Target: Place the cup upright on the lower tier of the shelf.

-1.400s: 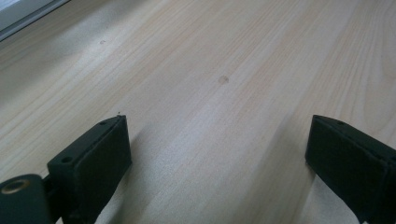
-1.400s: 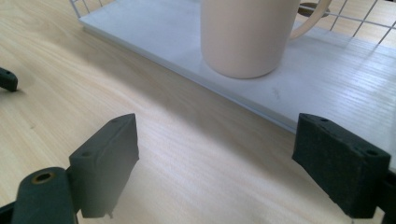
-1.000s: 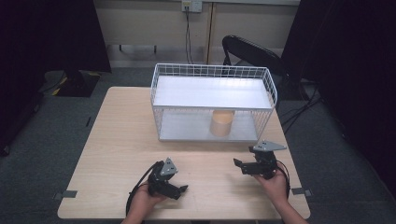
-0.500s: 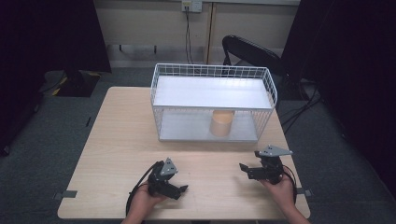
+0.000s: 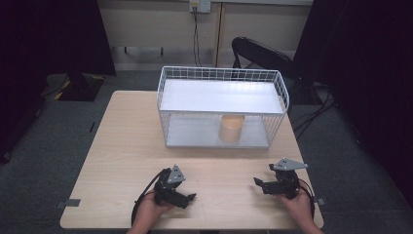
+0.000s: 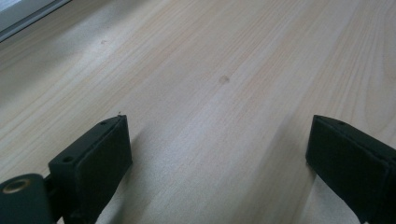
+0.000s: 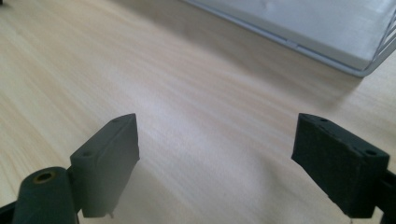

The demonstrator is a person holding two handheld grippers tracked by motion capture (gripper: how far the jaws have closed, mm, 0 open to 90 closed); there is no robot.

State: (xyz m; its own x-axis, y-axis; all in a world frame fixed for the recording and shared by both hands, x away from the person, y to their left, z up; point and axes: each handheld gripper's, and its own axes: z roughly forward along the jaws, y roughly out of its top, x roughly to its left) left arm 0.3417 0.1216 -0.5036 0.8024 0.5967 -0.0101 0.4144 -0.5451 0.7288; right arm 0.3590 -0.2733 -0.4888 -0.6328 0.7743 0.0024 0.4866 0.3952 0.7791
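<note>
Resting low on table (image 5: pixel 122 146), both hands | left gripper (image 5: pixel 187 198) jaws spread, nothing held | right gripper (image 5: pixel 258 184) likewise | cup (image 5: pixel 231 128) sits on rack (image 5: pixel 221 95) lower shelf | risk: wire front gets clipped if cup is reached carelessly

Grey carpet floor (image 5: pixel 58 146) surrounds the pale wooden surface (image 5: pixel 126 146); a black chair (image 5: pixel 260 53) stands beyond its far edge, dark curtains (image 5: pixel 53 34) either side.

we see a light wooden desk (image 5: pixel 126 146). a white wire rack (image 5: pixel 221 109) stands on its far half, and a tan cup (image 5: pixel 231 128) stands on the rack's lower shelf.
</note>
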